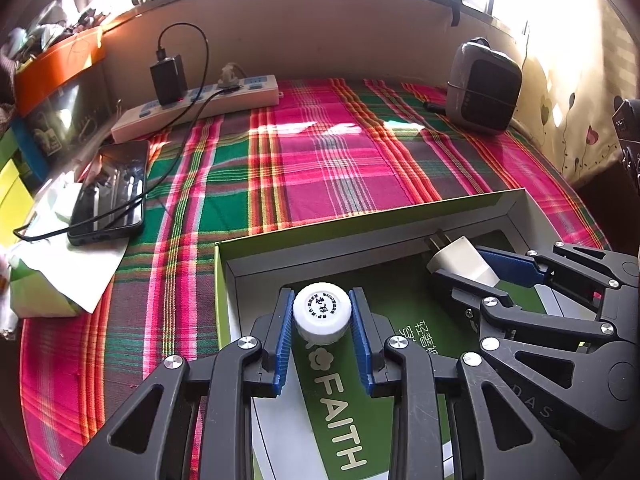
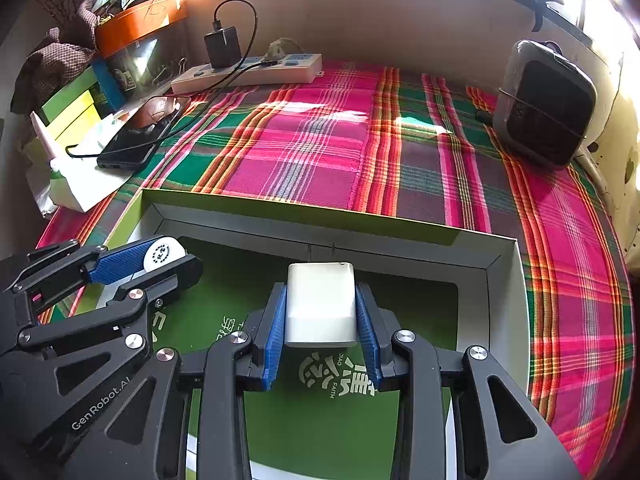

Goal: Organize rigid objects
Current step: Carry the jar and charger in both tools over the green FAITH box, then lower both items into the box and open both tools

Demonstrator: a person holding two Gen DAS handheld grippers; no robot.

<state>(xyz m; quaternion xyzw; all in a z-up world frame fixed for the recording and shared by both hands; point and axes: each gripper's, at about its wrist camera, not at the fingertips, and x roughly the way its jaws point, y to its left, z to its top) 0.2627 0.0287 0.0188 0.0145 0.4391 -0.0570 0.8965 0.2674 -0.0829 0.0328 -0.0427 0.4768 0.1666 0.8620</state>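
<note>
**Both grippers hold items over the green box**

The left gripper [image 1: 322, 316] pinches a white bottle cap [image 1: 322, 312] between its blue pads, above the left end of the open green box [image 1: 222, 276]. The right gripper [image 2: 321, 308] clamps a white charger plug [image 2: 321, 304], prongs pointing toward the box's far wall. The box sits on a plaid cloth [image 1: 320, 152]. Farther off lie a phone [image 1: 110, 192], a power strip [image 1: 200, 104] and a grey speaker [image 1: 484, 86].
</note>
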